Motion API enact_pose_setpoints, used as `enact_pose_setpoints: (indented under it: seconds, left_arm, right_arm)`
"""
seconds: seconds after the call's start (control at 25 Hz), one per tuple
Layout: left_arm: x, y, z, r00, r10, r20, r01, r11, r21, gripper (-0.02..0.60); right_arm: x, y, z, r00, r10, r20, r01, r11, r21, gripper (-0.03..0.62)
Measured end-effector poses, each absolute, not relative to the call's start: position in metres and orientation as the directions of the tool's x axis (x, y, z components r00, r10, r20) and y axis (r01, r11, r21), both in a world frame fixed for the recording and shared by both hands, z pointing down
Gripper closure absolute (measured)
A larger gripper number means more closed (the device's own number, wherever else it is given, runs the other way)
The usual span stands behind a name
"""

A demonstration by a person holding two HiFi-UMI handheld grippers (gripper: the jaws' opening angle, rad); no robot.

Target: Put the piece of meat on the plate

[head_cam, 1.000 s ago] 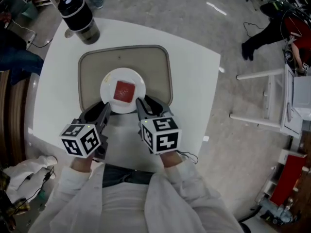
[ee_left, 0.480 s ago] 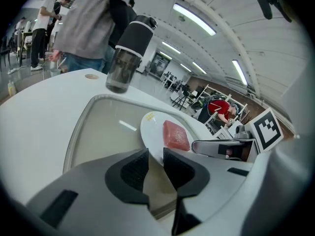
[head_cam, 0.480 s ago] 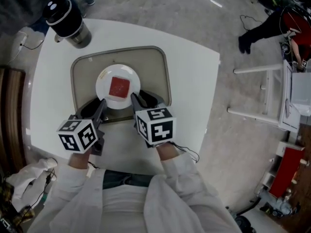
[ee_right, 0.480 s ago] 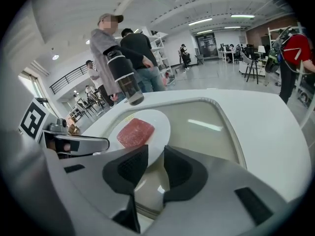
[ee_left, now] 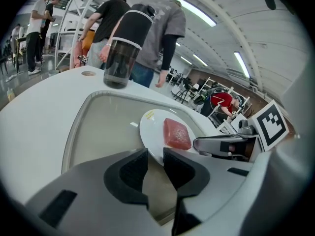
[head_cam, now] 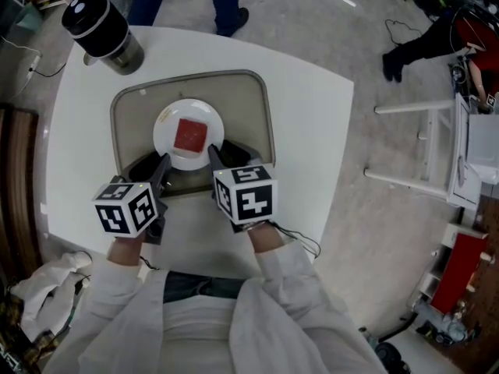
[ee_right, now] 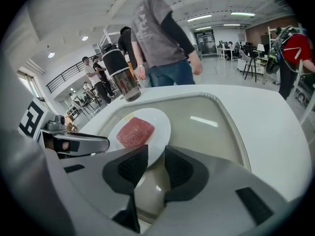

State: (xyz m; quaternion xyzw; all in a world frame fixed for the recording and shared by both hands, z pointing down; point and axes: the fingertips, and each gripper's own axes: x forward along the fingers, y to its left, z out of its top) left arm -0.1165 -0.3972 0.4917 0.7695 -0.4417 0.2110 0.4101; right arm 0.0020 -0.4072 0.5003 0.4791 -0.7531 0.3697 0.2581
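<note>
A red square piece of meat (head_cam: 190, 134) lies flat in the middle of a white plate (head_cam: 165, 142), which rests on a beige tray (head_cam: 251, 115). My left gripper (head_cam: 161, 162) sits at the plate's near left rim and my right gripper (head_cam: 212, 153) at its near right rim. In the left gripper view the jaws (ee_left: 155, 154) stand close together with nothing between them, and the meat (ee_left: 176, 133) lies just beyond. In the right gripper view the jaws (ee_right: 156, 154) are likewise nearly together and empty, over the plate (ee_right: 160, 127) rim.
A black-lidded dark tumbler (head_cam: 101, 29) stands on the white table (head_cam: 312, 131) beyond the tray's far left corner. People (ee_left: 147, 33) stand at the table's far side. A white cloth (head_cam: 39, 287) lies off the table's near left edge.
Both grippers stay at the plate's near rim, jaws unchanged. The head view has shifted slightly, and a person's legs have come into view beyond the table's far edge.
</note>
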Motion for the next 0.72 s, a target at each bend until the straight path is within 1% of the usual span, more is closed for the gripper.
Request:
enact_pose_setpoints:
  seconds: [0.28,0.48,0.6,0.72]
  left_arm:
    - [-0.118,-0.398,0.493,0.514,-0.514,0.686,-0.857,-0.272,0.438,0.494]
    - [-0.124,-0.399,0.483,0.482,-0.570,0.666,-0.874,-0.260,0.410,0.492]
    - [-0.128,-0.392,0.473,0.478,-0.588,0.652,-0.876,-0.261,0.406,0.492]
    - [-0.126,-0.382,0.460,0.473,-0.619,0.627,-0.877,-0.267,0.398,0.493]
  right_arm:
    - [0.000,-0.407,0.500,-0.393,-0.547,0.739,-0.918,0.276,-0.284,0.487]
    - [0.000,-0.404,0.496,-0.398,-0.566,0.722,-0.915,0.300,-0.268,0.487]
    - [0.001,-0.396,0.487,-0.376,-0.599,0.707,-0.924,0.296,-0.241,0.487]
    - [0.000,-0.388,0.472,-0.386,-0.635,0.669,-0.921,0.306,-0.240,0.487]
